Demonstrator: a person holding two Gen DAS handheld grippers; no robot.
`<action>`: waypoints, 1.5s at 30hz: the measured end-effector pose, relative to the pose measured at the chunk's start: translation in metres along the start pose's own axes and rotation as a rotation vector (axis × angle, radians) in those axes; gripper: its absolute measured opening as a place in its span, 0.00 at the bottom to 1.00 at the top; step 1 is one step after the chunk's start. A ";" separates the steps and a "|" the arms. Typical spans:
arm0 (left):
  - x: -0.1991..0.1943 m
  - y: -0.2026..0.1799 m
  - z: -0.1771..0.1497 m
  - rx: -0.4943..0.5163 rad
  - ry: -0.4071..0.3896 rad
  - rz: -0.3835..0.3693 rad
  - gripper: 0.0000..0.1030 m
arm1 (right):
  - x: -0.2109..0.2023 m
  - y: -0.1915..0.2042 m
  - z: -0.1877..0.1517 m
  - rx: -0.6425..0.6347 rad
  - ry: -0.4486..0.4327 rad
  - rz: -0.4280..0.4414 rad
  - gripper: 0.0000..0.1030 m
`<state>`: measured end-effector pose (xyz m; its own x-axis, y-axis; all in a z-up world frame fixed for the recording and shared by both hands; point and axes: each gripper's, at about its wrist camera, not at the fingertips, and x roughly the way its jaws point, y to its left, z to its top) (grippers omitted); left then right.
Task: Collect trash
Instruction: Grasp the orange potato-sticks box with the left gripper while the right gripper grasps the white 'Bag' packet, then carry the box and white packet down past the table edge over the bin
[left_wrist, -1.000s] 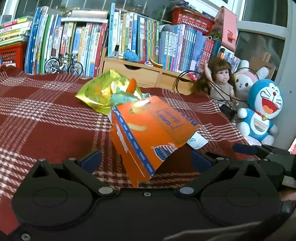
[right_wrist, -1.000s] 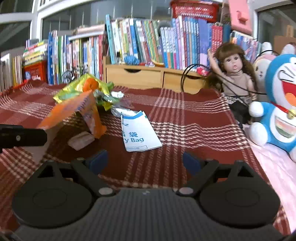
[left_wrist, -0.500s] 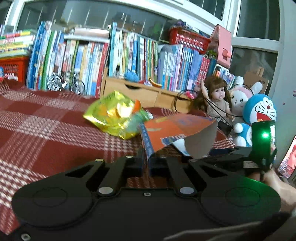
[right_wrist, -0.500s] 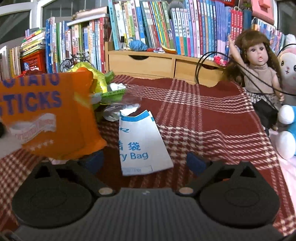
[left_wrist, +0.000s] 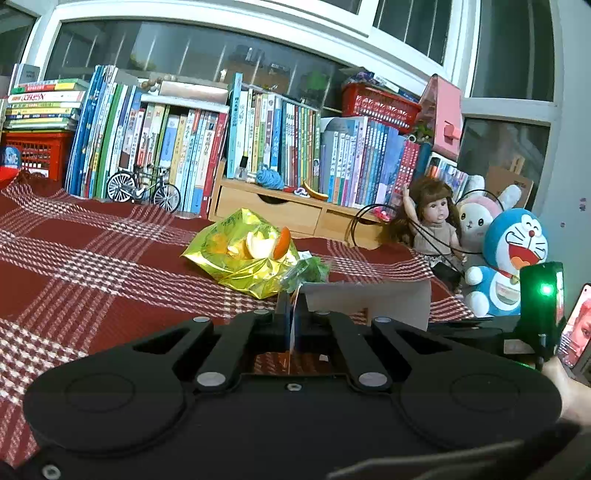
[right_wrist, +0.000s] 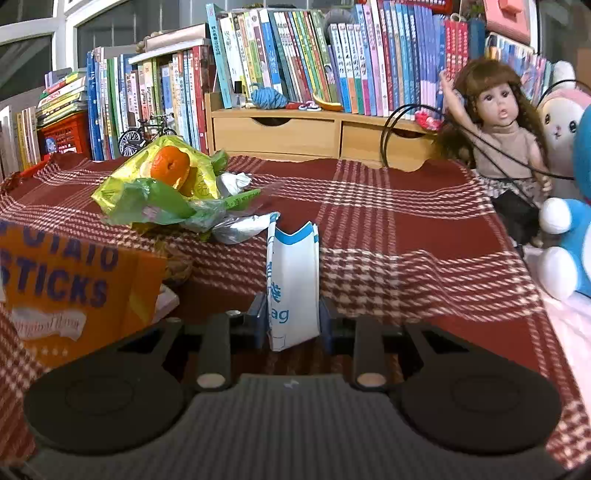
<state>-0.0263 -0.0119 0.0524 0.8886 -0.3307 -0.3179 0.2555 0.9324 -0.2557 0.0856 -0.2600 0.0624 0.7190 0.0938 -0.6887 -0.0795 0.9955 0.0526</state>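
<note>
My left gripper is shut on the edge of the orange potato-sticks box, held above the red plaid cloth with its grey inside facing the camera. The same box shows orange with blue lettering at the left of the right wrist view. My right gripper is shut on the white and blue paper bag, which bows up between its blue pads. A yellow foil wrapper holding orange peel lies further back, with green plastic and crumpled clear wrap beside it.
Books and a wooden drawer unit line the back of the table. A doll, a pink bunny and a blue cat plush crowd the right side. A small model bicycle stands at back left. A phone glows far right.
The left gripper closed on the orange box and lifted it. The right gripper moved forward and closed on the white paper bag, which buckled upward.
</note>
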 end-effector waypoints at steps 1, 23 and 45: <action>-0.003 -0.001 0.000 0.003 -0.005 -0.001 0.02 | -0.004 0.001 -0.002 -0.003 -0.004 -0.003 0.32; -0.094 -0.008 -0.011 0.025 -0.036 -0.028 0.02 | -0.116 0.038 -0.043 0.026 -0.114 0.092 0.32; -0.264 -0.018 -0.093 0.132 0.038 -0.057 0.02 | -0.235 0.103 -0.128 -0.043 -0.054 0.209 0.32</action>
<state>-0.3007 0.0451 0.0554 0.8567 -0.3865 -0.3415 0.3551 0.9223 -0.1527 -0.1796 -0.1812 0.1374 0.7199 0.2996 -0.6261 -0.2590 0.9528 0.1581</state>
